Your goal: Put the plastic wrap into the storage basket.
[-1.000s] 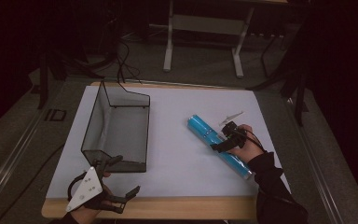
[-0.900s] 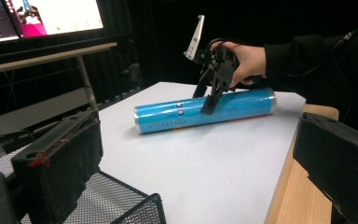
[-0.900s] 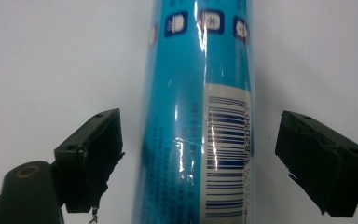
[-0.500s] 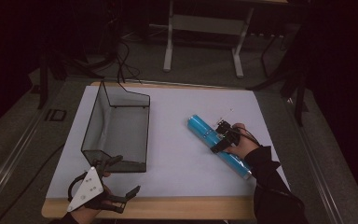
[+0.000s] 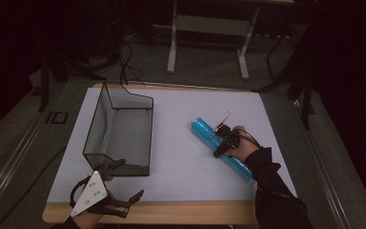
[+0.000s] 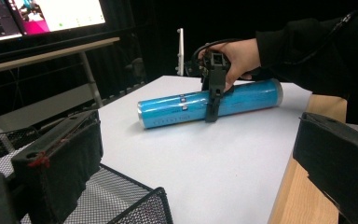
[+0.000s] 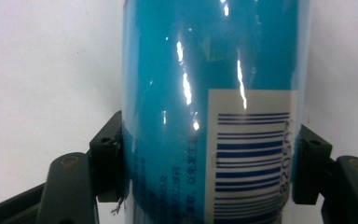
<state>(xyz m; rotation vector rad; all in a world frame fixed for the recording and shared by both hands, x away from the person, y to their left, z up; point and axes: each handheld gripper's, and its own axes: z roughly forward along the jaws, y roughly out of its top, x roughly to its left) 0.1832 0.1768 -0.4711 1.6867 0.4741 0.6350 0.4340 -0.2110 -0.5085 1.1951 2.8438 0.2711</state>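
A long blue tube point(image 5: 221, 149) lies flat on the white table top point(image 5: 181, 157), running from centre toward the front right. My right gripper point(image 5: 221, 143) comes down over its middle; its jaws have just been closing and now press both sides of the blue tube point(image 7: 209, 121), near a barcode label. From the left gripper view the blue tube point(image 6: 209, 103) rests on the table with the right gripper point(image 6: 213, 105) clamped across it. My left gripper point(image 5: 124, 183) hovers at the front left corner, jaws apart, nothing between them.
A black wire-mesh basket point(image 5: 119, 131) stands on the left half of the table, its near corner by the left gripper. The wooden table edge point(image 5: 171, 212) runs along the front. Metal frame legs point(image 5: 174, 43) stand beyond the table.
The right gripper has slid a little along the tube and sunk onto it, and its jaws have gone from wide apart to clamped on the tube. The left gripper has stayed put.
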